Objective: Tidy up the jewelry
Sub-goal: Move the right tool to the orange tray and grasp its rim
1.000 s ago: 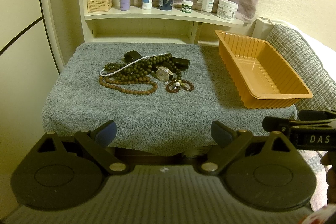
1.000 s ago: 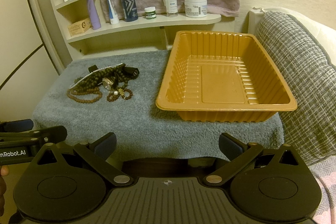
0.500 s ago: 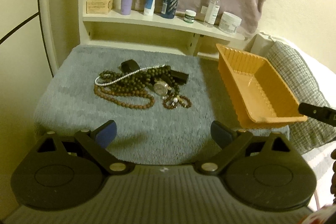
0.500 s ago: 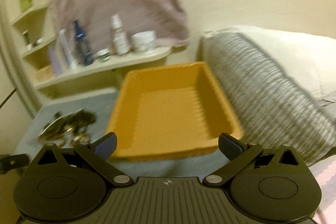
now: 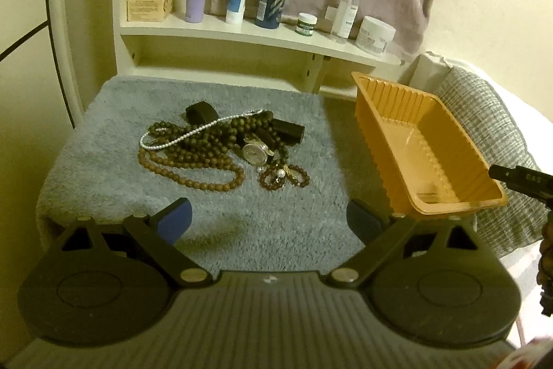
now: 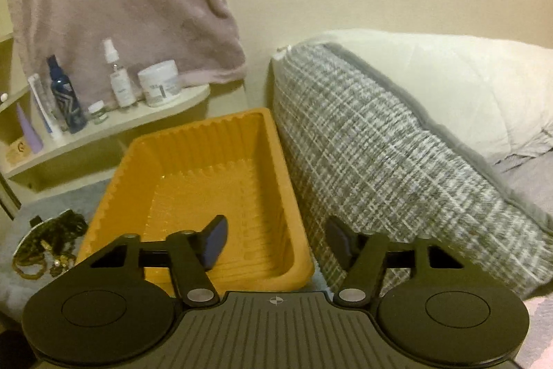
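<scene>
Both grippers hold nothing: the left gripper point(image 5: 269, 217) has its fingers spread wide above the grey towel-covered worktop point(image 5: 103, 161), facing a tangled heap of brown and dark bead necklaces, a pearl strand and a silver watch point(image 5: 221, 147). The right gripper point(image 6: 276, 241) has its fingers apart, over the near right corner of the ribbed orange plastic tray point(image 6: 207, 168).
</scene>
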